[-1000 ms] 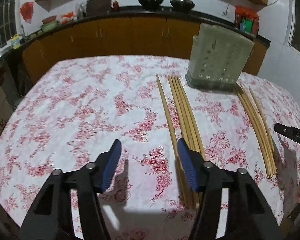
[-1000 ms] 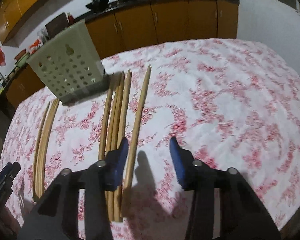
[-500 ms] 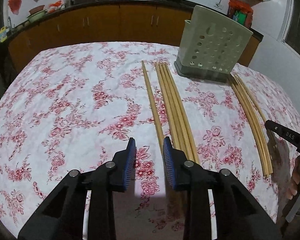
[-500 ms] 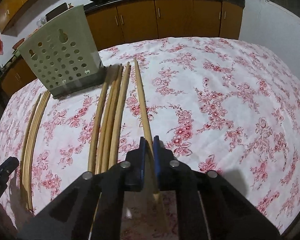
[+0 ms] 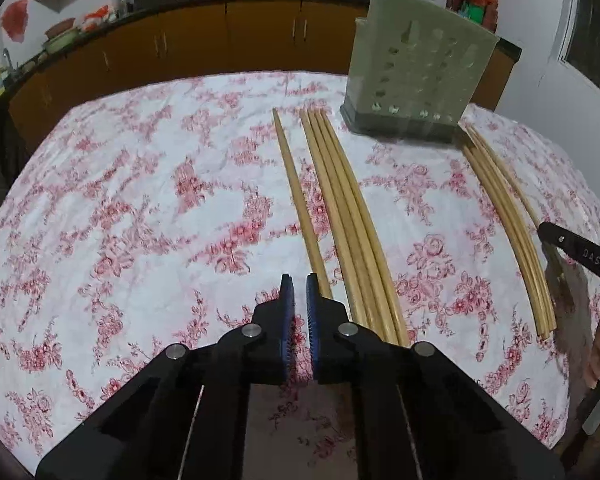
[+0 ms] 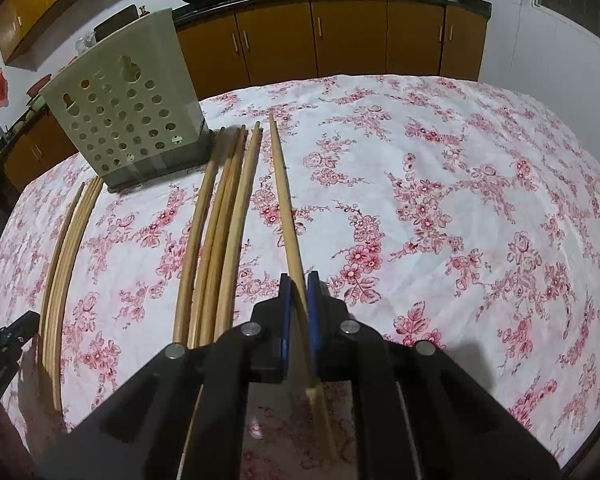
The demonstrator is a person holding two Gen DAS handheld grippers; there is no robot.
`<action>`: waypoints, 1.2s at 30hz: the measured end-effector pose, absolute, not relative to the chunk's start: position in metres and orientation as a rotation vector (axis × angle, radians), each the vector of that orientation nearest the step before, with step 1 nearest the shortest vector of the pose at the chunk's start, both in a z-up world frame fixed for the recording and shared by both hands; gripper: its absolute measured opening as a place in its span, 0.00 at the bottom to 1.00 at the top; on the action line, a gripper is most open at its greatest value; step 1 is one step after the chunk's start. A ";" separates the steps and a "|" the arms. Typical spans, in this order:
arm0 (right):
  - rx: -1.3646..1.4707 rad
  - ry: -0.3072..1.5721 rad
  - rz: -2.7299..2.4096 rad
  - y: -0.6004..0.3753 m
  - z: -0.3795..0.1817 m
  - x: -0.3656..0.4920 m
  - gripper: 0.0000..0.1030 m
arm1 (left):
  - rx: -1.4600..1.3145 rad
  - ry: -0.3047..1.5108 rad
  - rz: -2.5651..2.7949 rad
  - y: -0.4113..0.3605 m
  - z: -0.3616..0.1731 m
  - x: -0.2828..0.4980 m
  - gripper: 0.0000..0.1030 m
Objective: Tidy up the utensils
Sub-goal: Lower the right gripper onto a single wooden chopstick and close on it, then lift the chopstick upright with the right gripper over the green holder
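Long wooden chopsticks lie on a floral tablecloth in front of a perforated grey-green utensil holder [image 5: 416,76], also in the right wrist view [image 6: 132,116]. My right gripper [image 6: 298,312] is shut on a single chopstick [image 6: 285,200] that points toward the holder. Beside it lies a bundle of several chopsticks [image 6: 220,232]; another bundle [image 6: 66,240] lies left of the holder. My left gripper [image 5: 299,312] is shut and empty, just left of a single chopstick [image 5: 298,196] and a bundle [image 5: 348,216]. A further bundle [image 5: 508,224] lies at the right.
The table [image 6: 480,200] is covered by a white cloth with red flowers. Brown kitchen cabinets [image 5: 188,48] with cookware on the counter run along the back wall. The other gripper's black tip [image 5: 576,248] shows at the right edge of the left wrist view.
Both grippers have closed from open. The right one closed on the single chopstick; the left one closed on nothing beside a chopstick.
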State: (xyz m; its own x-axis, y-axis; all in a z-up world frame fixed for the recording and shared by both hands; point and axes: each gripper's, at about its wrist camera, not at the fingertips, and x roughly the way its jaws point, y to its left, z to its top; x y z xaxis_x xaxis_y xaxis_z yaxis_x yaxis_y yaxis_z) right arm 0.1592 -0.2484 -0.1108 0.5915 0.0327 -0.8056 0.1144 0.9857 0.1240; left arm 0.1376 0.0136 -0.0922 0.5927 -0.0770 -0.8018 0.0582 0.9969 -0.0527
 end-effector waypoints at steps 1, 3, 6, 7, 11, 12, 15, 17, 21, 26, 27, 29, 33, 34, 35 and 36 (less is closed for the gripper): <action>0.170 0.938 -0.047 -0.248 -0.111 0.159 0.10 | -0.033 0.934 -0.077 0.015 -0.092 0.137 0.08; 0.176 0.938 -0.045 -0.249 -0.111 0.160 0.10 | -0.088 0.924 -0.084 0.021 -0.088 0.135 0.08; 0.175 0.938 -0.045 -0.249 -0.111 0.160 0.11 | -0.140 0.907 -0.107 0.024 -0.083 0.132 0.08; 0.173 0.938 -0.046 -0.249 -0.111 0.160 0.11 | -0.141 0.906 -0.118 0.023 -0.082 0.132 0.08; 0.175 0.939 -0.044 -0.249 -0.111 0.159 0.11 | -0.138 0.933 -0.144 0.015 -0.087 0.134 0.08; 0.175 0.939 -0.044 -0.249 -0.111 0.159 0.11 | -0.129 0.936 -0.145 0.013 -0.088 0.133 0.08; 0.171 0.938 -0.044 -0.247 -0.111 0.159 0.11 | -0.100 0.946 -0.140 0.008 -0.091 0.133 0.09; 0.161 0.936 -0.046 -0.246 -0.111 0.159 0.11 | -0.086 0.947 -0.131 0.008 -0.091 0.134 0.09; 0.134 0.933 -0.047 -0.244 -0.111 0.163 0.10 | -0.057 0.945 -0.108 0.010 -0.091 0.145 0.09; 0.121 0.927 -0.060 -0.250 -0.111 0.175 0.09 | -0.020 0.945 -0.058 0.019 -0.090 0.172 0.07; 0.115 0.925 -0.067 -0.251 -0.111 0.178 0.08 | -0.020 0.945 -0.054 0.021 -0.090 0.176 0.07; 0.107 0.921 -0.086 -0.256 -0.111 0.186 0.08 | -0.018 0.941 -0.041 0.025 -0.091 0.187 0.07; 0.109 0.908 -0.122 -0.268 -0.113 0.199 0.08 | -0.013 0.918 -0.028 0.030 -0.097 0.200 0.07; 0.109 0.903 -0.128 -0.270 -0.113 0.200 0.08 | -0.010 0.912 -0.027 0.031 -0.099 0.199 0.07; 0.110 0.893 -0.131 -0.272 -0.114 0.202 0.08 | -0.003 0.904 -0.025 0.030 -0.101 0.200 0.07; 0.109 0.883 -0.132 -0.273 -0.115 0.202 0.08 | 0.002 0.896 -0.023 0.030 -0.102 0.199 0.07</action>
State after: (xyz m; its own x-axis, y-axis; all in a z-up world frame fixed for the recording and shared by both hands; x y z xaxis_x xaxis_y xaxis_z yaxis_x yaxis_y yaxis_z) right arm 0.2020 -0.2732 -0.1146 0.6277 -0.0698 -0.7753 0.1599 0.9863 0.0406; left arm 0.1989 0.0299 -0.1025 0.6247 -0.0188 -0.7806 0.0206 0.9998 -0.0076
